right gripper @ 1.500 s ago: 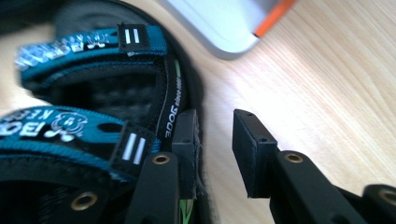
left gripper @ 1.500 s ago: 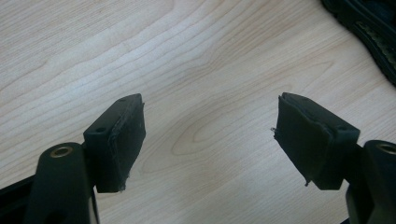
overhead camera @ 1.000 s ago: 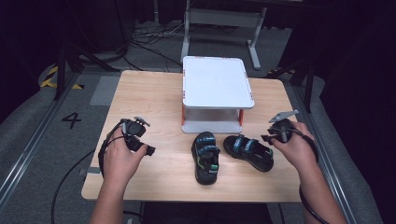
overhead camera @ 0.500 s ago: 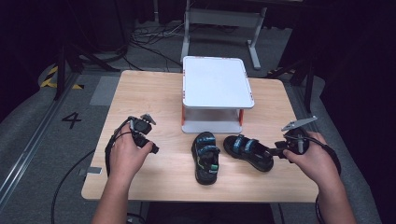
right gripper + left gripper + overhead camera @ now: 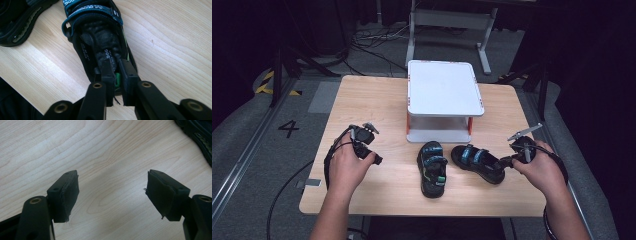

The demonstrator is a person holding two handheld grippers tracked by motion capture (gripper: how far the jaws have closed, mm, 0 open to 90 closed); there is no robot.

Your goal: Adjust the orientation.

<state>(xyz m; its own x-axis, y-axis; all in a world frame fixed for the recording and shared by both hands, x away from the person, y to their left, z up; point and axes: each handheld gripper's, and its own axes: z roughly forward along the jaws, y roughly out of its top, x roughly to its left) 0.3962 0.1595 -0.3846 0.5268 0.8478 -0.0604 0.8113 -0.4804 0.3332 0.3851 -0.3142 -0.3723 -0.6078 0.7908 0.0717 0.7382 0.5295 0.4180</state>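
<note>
We have two dark sandals on the wooden table (image 5: 362,100), both still lying on the boards in front of the white two-level rack (image 5: 445,95), so as we judge it the work of putting them away has barely begun: neither shelf holds anything yet. The right sandal (image 5: 477,162) lies slantwise near the front right part of the table, and our right gripper (image 5: 508,161) has just closed on it; in the right gripper view the jaws stand nearly together, pinching the heel strap of that sandal (image 5: 100,42), with a bit of green showing between the pads. That grip looks like the one step done so far. Lifting the sandal and setting it on the rack is left, and the same again for the left sandal (image 5: 432,168), which lies toe toward the rack just beside its mate, near the middle of the front edge and untouched. Our right hand (image 5: 539,167) sits low at the front right edge, wrist angled inward so the gripper points across toward the sandal's heel. Our left hand (image 5: 347,167) rests near the front left part of the table, well apart from the footwear; our left gripper (image 5: 112,192) has its jaws spread wide over bare wood, holding nothing, with the edge of the left sandal off to one side.
</note>
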